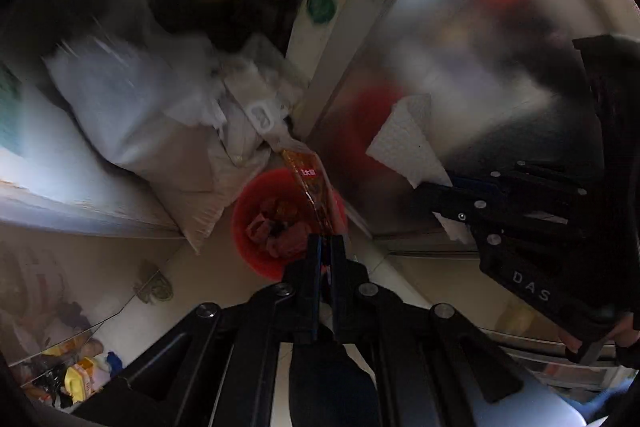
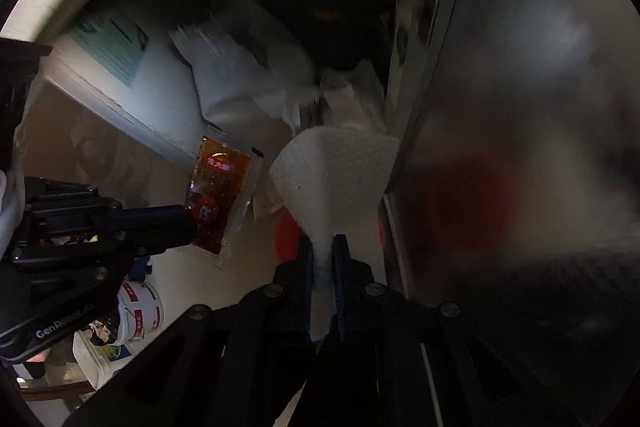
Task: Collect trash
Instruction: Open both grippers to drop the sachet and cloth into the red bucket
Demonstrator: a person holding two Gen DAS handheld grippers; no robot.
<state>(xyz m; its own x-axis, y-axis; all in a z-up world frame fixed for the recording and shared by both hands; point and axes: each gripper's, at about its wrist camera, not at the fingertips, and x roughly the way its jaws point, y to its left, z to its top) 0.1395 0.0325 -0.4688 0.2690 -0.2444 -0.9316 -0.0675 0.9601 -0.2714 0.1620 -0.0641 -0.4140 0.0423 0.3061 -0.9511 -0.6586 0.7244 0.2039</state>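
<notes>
**Two hand-held grippers carrying trash above a red bin**

Left wrist view. The left gripper [image 1: 326,241] appears at bottom centre, its jaws drawn narrow and clamped on the lower edge of a sauce packet [image 1: 310,183], an amber sachet with a red label. The packet stands up from the jaws and overlaps the red bin [image 1: 256,227], which lies just beyond the fingertips at centre frame and already contains crumpled reddish and dark scraps. At right, the right gripper [image 1: 434,193] enters from the frame edge, closed on a white paper towel [image 1: 412,147] that fans out toward the upper left of it. White plastic bags [image 1: 132,99] are heaped at upper left, blurred. A reflective metal panel [image 1: 460,67] fills the upper right, showing smeared red reflections.

Right wrist view. The right gripper [image 2: 323,243] sits at bottom centre, jaws narrow and pinching the paper towel [image 2: 336,171], which widens upward into a quilted sheet. A sliver of the red bin [image 2: 286,233] shows beside and below the towel. At left, the left gripper [image 2: 188,223] holds the sauce packet [image 2: 218,187], which hangs tilted at centre left. A white tub [image 2: 140,311] with red labels stands at lower left on the pale floor [image 2: 236,279].
</notes>
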